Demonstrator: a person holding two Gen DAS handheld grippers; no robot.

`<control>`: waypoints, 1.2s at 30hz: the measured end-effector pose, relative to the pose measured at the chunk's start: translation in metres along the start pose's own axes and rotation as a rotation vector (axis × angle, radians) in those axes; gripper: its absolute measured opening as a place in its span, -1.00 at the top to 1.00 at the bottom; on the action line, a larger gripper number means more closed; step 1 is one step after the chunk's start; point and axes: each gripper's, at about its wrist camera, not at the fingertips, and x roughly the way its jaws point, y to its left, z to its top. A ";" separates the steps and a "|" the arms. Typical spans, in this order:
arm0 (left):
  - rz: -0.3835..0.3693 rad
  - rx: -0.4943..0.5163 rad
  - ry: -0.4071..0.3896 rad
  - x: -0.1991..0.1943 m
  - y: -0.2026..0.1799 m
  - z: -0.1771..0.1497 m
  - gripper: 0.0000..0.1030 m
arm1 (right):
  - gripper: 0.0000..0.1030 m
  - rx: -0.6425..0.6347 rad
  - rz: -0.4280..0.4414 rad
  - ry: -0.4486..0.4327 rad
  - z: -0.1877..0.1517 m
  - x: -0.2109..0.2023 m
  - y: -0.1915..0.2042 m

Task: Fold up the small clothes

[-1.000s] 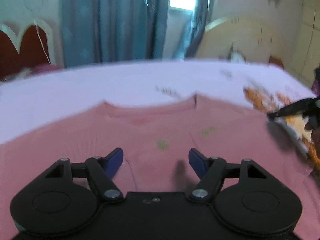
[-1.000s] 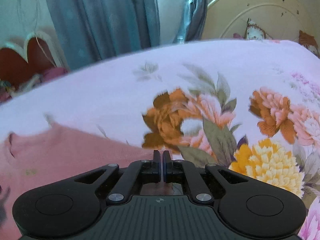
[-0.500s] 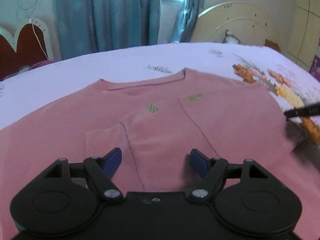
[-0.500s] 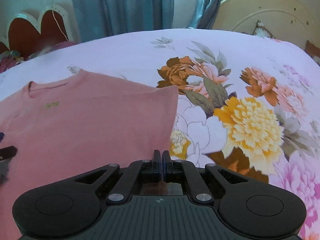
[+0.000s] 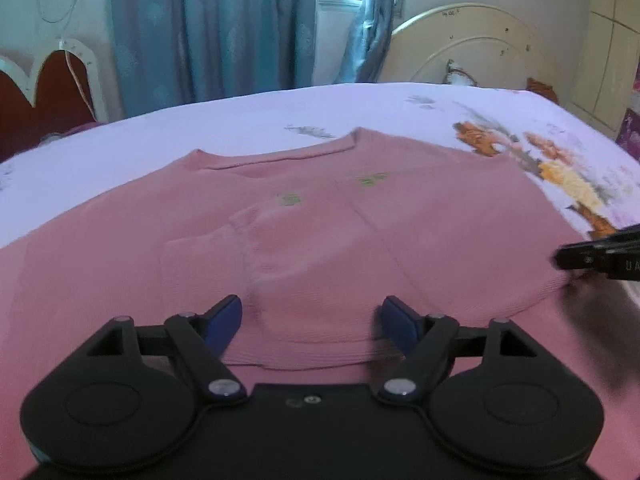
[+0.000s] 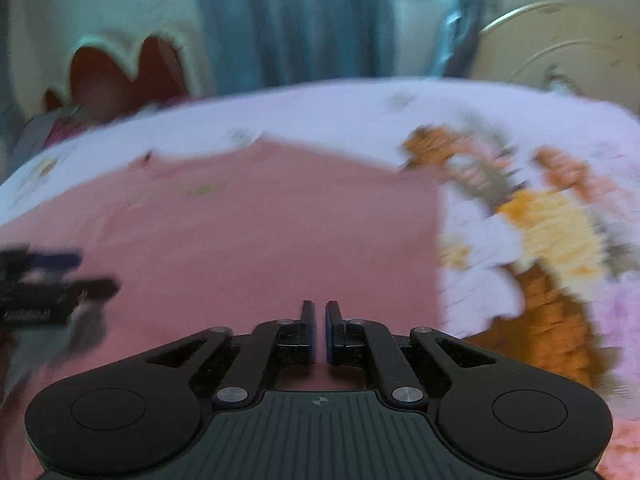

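Since the earlier frame the right claw (image 6: pixel 318 330) has parted slightly, releasing the folded side of the pink sweater (image 5: pixel 320 248), flat on the bed (image 5: pixel 240 128); left claw (image 5: pixel 312 320) gapes wide, ready for the hem.

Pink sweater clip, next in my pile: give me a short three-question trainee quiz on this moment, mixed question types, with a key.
1. True or false: the pink sweater lies spread on the flowered bedsheet with a sleeve folded across its front.
2. Multiple choice: the left gripper has its fingers A) pressed together, B) wide apart with nothing between them, C) clamped on a sock.
3. Fill in: the right gripper shows only a ____ gap between its fingers, with no cloth seen in it.

Key: 1 true; 2 B; 3 narrow.
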 end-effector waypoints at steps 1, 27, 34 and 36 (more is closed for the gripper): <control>0.013 -0.022 0.004 -0.001 0.010 -0.002 -0.52 | 0.93 0.032 -0.029 -0.005 -0.002 0.000 -0.012; 0.019 -0.090 -0.081 0.007 0.024 0.045 -0.43 | 0.93 0.085 0.029 0.006 0.089 0.045 -0.049; -0.038 -0.050 -0.029 -0.002 -0.023 0.011 -0.45 | 0.27 0.029 0.089 -0.013 0.018 0.000 0.004; -0.021 -0.028 -0.013 0.001 -0.029 0.002 -0.44 | 0.28 0.026 0.087 0.011 0.003 0.002 0.008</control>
